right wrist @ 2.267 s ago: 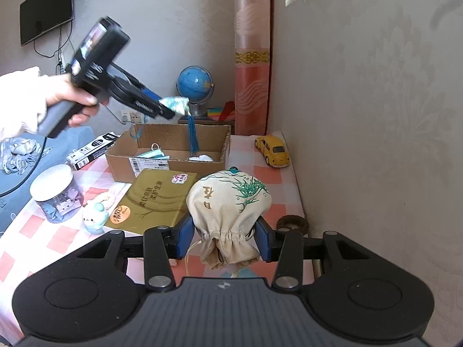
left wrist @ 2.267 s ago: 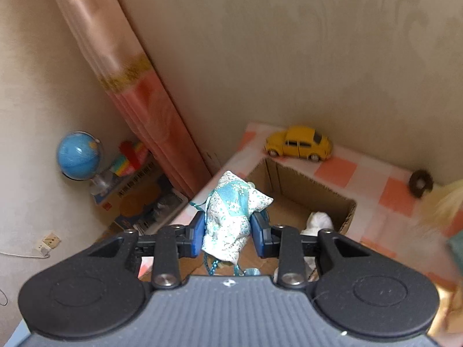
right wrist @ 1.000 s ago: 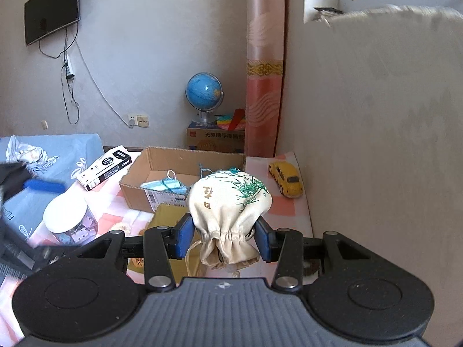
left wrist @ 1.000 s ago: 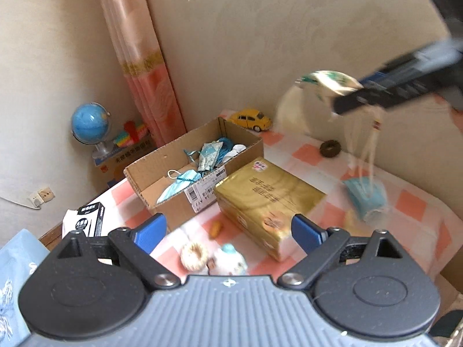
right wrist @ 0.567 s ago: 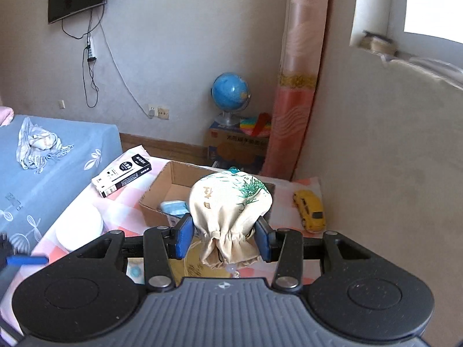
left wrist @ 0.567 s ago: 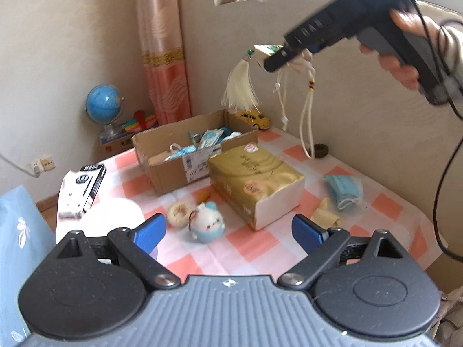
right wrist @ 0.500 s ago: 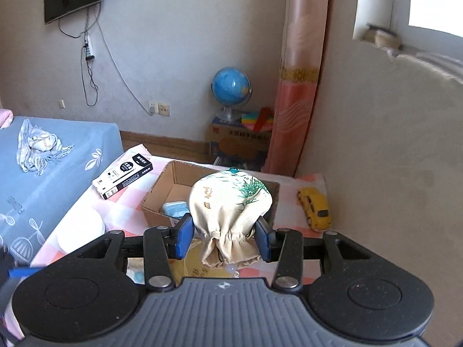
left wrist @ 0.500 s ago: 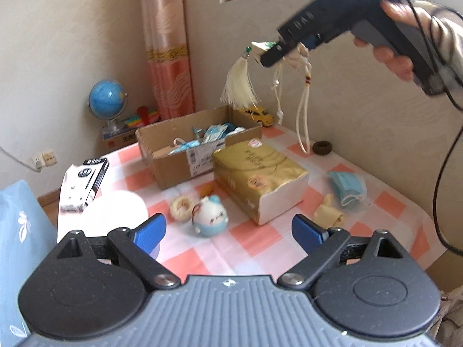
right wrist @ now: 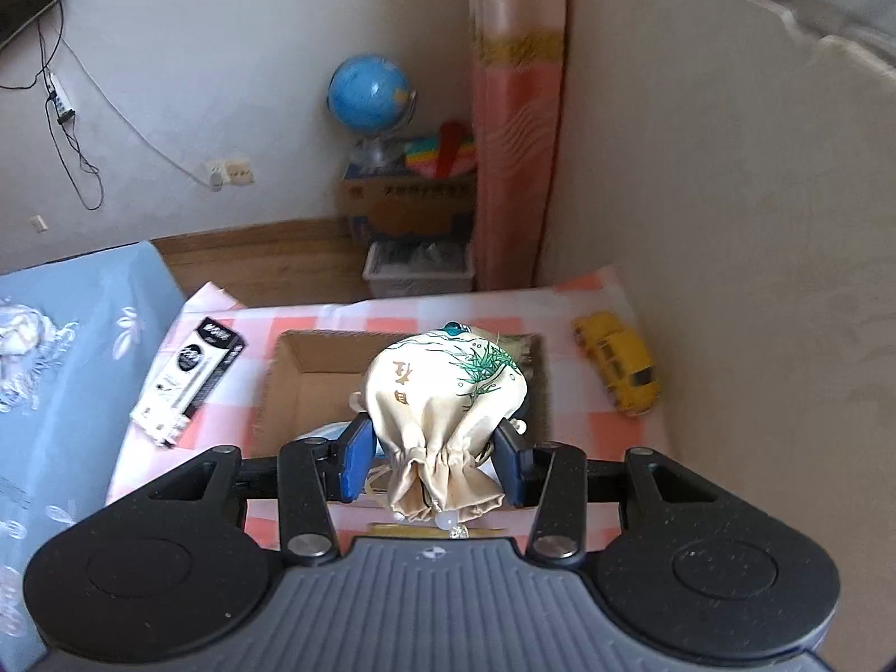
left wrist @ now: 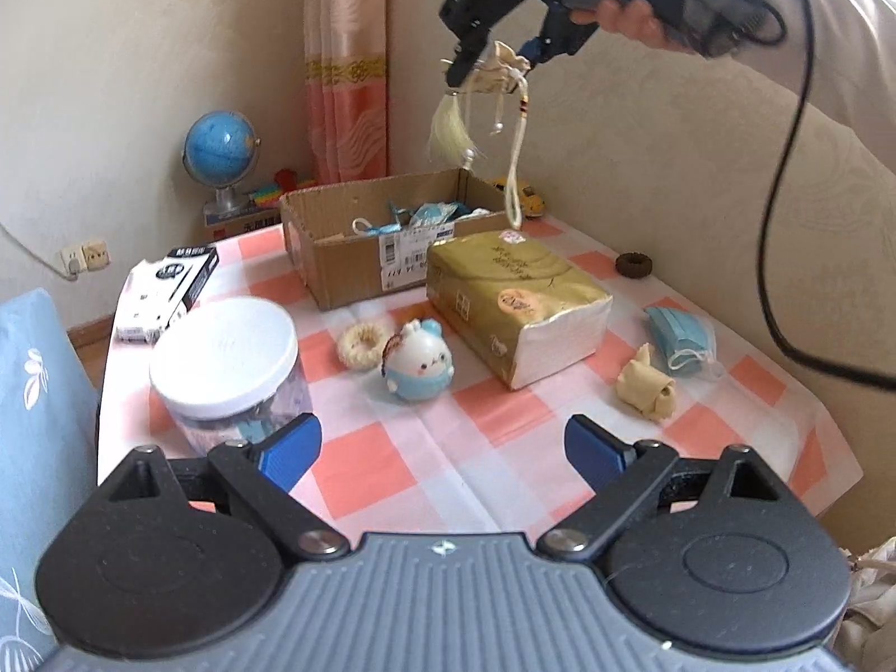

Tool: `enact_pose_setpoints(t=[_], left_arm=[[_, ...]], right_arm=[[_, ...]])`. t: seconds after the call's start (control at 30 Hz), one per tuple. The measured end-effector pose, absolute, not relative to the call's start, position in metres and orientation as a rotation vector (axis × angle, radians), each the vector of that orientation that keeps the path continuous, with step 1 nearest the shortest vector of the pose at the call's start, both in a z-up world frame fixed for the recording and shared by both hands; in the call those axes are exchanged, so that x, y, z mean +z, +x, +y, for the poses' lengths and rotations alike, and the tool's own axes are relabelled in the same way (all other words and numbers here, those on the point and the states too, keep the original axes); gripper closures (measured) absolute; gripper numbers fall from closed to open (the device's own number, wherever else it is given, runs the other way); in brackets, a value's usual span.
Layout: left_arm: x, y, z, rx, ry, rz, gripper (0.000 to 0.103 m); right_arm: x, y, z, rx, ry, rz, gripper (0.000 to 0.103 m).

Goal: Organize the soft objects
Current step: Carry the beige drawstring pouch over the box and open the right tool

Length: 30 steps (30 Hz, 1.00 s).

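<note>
While face masks (left wrist: 392,224) lie inside the cardboard box (left wrist: 358,263), a cream pouch (right wrist: 445,392) is clamped above it by the right hand-held gripper (right wrist: 431,456); the left hand-held gripper (left wrist: 442,448) is held wide open, empty.

We see a cream pouch (right wrist: 445,392) with green grass print, a brown cardboard box (left wrist: 358,257), a yellow toy car (right wrist: 619,361), a blue globe (right wrist: 369,92), and a pink-and-white checked surface (left wrist: 504,448).

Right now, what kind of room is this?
Most likely a lived-in bedroom or family room at home: a table under a checked tablecloth holds a plush toy and a yellow toy car, with a globe and pink curtain in the corner.
</note>
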<state>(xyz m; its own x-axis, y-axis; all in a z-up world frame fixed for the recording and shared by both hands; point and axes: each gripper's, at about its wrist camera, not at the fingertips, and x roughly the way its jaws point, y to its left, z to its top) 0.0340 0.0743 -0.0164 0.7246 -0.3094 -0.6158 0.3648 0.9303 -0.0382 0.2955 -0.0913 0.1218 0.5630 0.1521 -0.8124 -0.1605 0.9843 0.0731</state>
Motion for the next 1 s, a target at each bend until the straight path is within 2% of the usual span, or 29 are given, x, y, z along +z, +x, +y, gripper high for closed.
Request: enact_pose_setpoints(t=[0.4,0.77,1.0], left_arm=[[-0.028,0.034,0.089,-0.337,0.052,0.697,0.009],[-0.041,0.035,0.098,-0.335,0.015,0.733,0.009],[-0.045,0.037,0.097,-0.346,0.0,0.743,0.009]], right_arm=[[0.086,0.344,-0.08,0.119,0.266,1.137,0.053],[0.088,0.371,-0.118,-0.04,0.364,1.091,0.053],[0.102,0.367,-0.095,0.046,0.32,1.103,0.053]])
